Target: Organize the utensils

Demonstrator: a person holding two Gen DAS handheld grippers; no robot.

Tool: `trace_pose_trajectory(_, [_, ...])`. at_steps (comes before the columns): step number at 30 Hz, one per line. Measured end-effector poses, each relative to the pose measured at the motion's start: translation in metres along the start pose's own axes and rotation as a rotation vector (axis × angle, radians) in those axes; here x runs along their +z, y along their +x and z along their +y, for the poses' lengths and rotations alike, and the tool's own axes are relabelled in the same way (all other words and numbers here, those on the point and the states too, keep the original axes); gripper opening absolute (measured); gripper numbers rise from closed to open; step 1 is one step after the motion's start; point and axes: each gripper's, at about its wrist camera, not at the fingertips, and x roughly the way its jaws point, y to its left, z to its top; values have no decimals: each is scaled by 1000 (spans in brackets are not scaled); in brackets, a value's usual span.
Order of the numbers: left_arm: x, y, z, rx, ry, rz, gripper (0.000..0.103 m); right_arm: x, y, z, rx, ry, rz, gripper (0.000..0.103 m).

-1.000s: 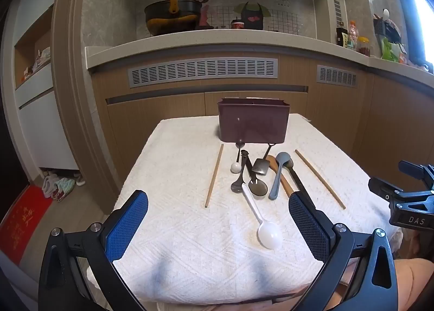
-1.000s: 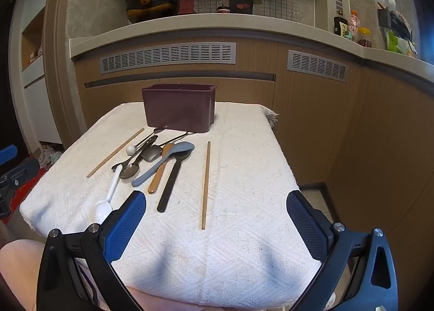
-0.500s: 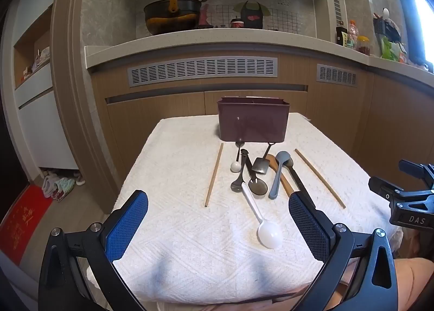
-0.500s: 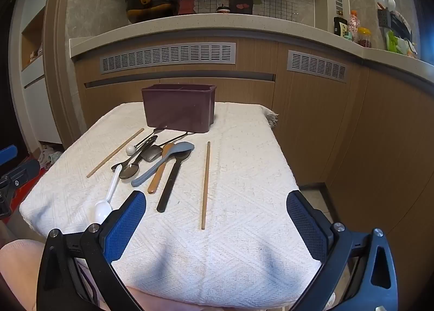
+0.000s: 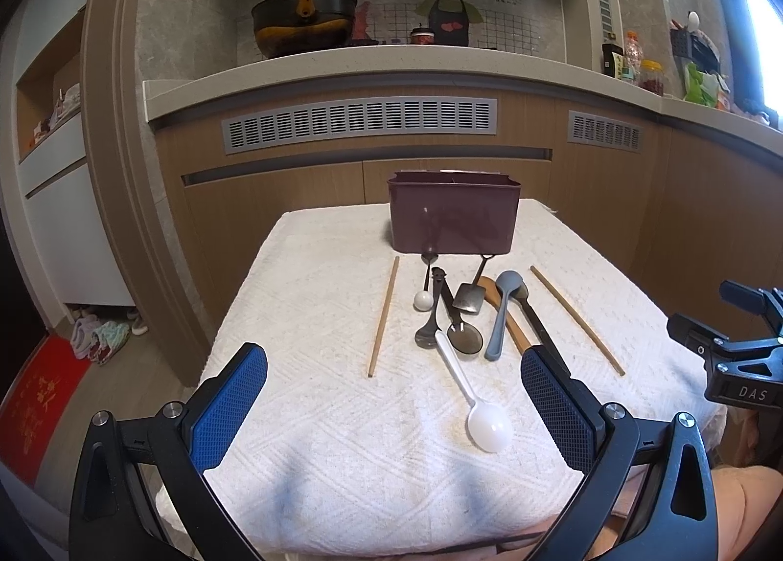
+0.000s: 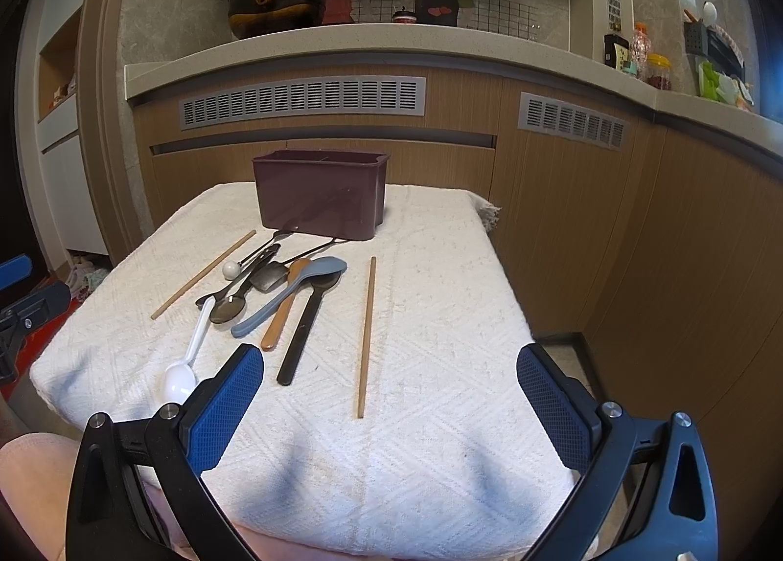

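Note:
A dark maroon utensil holder (image 5: 452, 213) (image 6: 320, 196) stands at the far end of a white-clothed table (image 5: 313, 409). In front of it lie several utensils in a loose pile: a white plastic spoon (image 5: 472, 394) (image 6: 188, 358), a grey-blue spoon (image 5: 501, 311) (image 6: 288, 294), a wooden spoon (image 6: 283, 311), a black spoon (image 6: 306, 328), metal spoons (image 5: 445, 316) and a small spatula (image 5: 469, 294). One chopstick (image 5: 383, 316) lies left of the pile, another chopstick (image 6: 366, 336) (image 5: 577, 319) right of it. My left gripper (image 5: 394, 407) and right gripper (image 6: 390, 407) hover open and empty above the near edge.
A wooden cabinet front with vent grilles (image 5: 359, 123) runs behind the table, under a counter with a black pot (image 5: 303, 25) and jars (image 6: 651, 64). Shoes and a red mat (image 5: 39, 394) lie on the floor at left. A person's knee (image 6: 29, 473) is below the near edge.

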Motion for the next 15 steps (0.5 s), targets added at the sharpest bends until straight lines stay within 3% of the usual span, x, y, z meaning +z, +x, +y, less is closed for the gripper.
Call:
trace_pose_trajectory(7, [23,31,11,-13,1,18,103,22,11,-1,-17,-50,-34,103])
trace_pose_trajectory(15, [45,102,25,-67,-53,146,103,46,60,6,-6,-94,44,103])
